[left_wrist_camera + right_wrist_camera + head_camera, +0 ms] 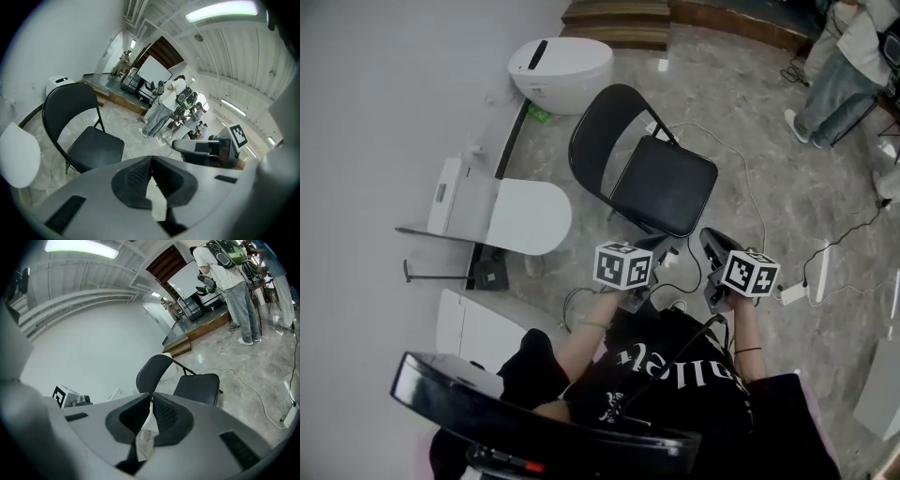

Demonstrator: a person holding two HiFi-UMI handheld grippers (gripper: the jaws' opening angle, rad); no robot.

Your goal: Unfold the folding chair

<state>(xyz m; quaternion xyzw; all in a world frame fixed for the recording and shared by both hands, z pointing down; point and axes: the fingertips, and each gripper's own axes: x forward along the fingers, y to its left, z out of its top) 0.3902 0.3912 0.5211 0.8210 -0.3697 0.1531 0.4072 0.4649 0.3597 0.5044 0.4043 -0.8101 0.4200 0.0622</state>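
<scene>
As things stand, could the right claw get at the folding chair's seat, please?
Probably yes: the right claw hangs just short of the folding chair's seat, and nothing stands between them, though the claw is shut.

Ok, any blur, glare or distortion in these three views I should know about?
Head view: evenly lit and sharp, folding chair crisp. Left gripper view: fisheye bending with dark corners, ceiling light blown out. Right gripper view: same fisheye vignette, glare from a light strip.
</scene>
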